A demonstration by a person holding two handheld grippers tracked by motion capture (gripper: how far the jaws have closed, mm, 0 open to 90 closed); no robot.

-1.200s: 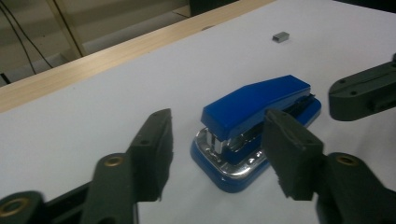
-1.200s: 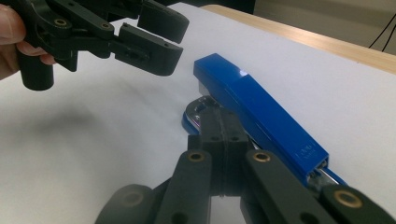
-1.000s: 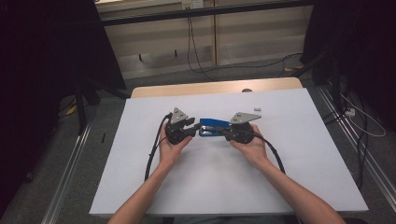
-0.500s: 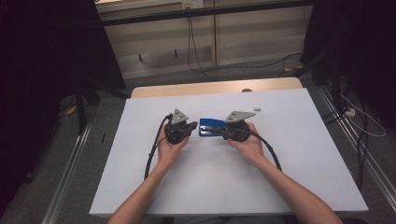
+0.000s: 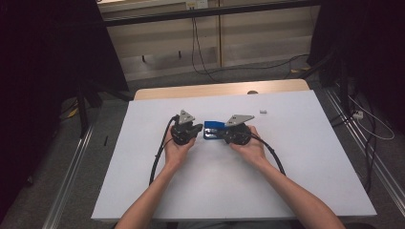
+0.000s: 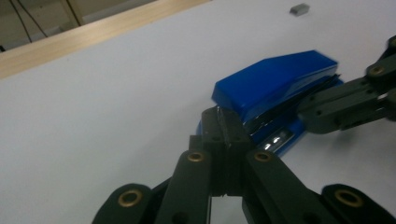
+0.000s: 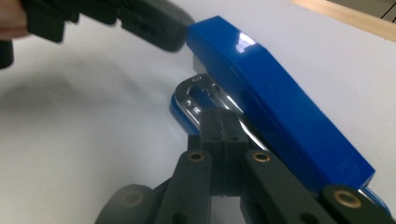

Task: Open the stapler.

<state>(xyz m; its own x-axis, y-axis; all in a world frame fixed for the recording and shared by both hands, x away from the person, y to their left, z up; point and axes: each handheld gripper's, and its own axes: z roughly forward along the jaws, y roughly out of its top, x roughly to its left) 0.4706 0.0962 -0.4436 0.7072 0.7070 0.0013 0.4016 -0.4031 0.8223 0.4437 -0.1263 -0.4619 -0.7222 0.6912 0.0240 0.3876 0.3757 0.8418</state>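
A blue stapler [image 5: 213,126] lies on the white table [image 5: 296,167] between my two grippers. In the left gripper view the stapler [image 6: 275,81] lies just past the left gripper [image 6: 224,122], whose jaws are pressed together at its front end. My right gripper [image 7: 223,119] is also shut, its tips lying against the shiny metal rail under the stapler's blue top [image 7: 275,93]. From above, the left gripper [image 5: 199,130] and right gripper [image 5: 220,133] face each other across the stapler. Nothing is visibly pinched in either.
A small white block [image 5: 262,111] lies on the table to the back right. A wooden strip [image 5: 215,89] runs along the far edge. Black cables [image 5: 157,162] trail from both grippers toward the person. Dark floor and rails flank the table.
My right gripper has moved left, onto the stapler's right end. The left gripper has edged slightly toward the stapler. The stapler itself has barely shifted.
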